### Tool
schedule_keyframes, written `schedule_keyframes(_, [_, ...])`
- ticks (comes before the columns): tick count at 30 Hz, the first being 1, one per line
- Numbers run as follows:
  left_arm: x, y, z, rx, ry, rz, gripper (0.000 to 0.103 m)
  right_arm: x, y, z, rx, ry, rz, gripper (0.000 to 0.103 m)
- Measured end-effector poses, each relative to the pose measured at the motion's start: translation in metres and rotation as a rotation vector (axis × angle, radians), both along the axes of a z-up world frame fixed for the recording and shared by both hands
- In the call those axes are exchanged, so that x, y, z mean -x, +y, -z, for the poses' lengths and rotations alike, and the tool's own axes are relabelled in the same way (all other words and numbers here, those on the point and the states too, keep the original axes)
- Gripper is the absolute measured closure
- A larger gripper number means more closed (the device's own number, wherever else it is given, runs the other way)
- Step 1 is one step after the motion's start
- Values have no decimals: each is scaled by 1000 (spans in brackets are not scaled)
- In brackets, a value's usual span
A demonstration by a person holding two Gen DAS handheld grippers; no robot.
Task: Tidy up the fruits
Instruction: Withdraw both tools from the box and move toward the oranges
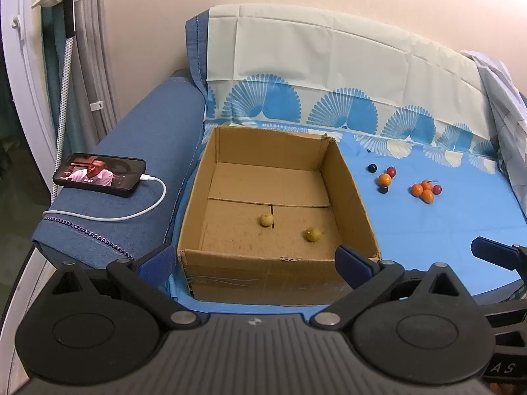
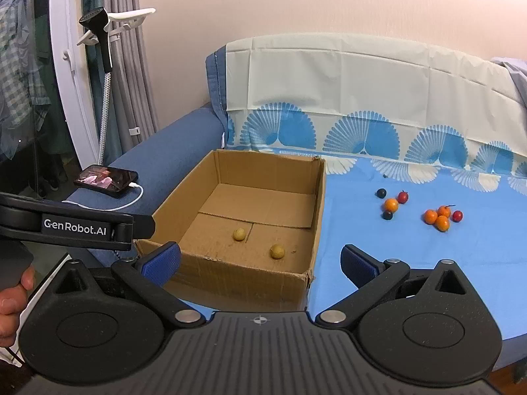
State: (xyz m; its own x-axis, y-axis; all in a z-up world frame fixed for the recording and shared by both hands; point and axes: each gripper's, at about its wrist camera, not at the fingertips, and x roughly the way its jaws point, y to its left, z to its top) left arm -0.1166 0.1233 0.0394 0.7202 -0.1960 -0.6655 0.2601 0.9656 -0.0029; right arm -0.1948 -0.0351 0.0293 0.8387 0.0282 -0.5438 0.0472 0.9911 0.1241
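Blue sheeting (image 1: 444,227) covers the sofa seat in the left wrist view, with a fan-patterned cover hung over the backrest behind it. An open cardboard box (image 1: 349,194) sits on the seat hard against the blue armrest (image 1: 131,177), its long axis running away from the camera; two yellow-green fruits (image 1: 266,220) lie well apart on its floor near the front wall. Right of the box, loose on the sheeting, lie the small fruits (image 1: 423,191): oranges, red ones and dark ones in two close clusters. A phone (image 1: 98,175) with a lit screen rests on the armrest, a white cable plugged in. The left tool (image 1: 255,261) hangs open and empty before the box's near wall. From the right wrist view, the box (image 2: 230,273) stands at a slant, near corner toward the camera, the yellow-green fruits (image 2: 277,251) inside and the scattered fruits (image 2: 438,219) beyond its right wall. The right tool (image 2: 260,260) is spread wide, gripping nothing. The left tool's body crosses the left edge, held in a hand (image 2: 13,299).
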Motion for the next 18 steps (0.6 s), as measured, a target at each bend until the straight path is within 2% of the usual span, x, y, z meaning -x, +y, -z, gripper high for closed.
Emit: schedule_keyframes(18, [-8,-9,4,-17,28,2,0,-8,-6,4,-32,13,13,1])
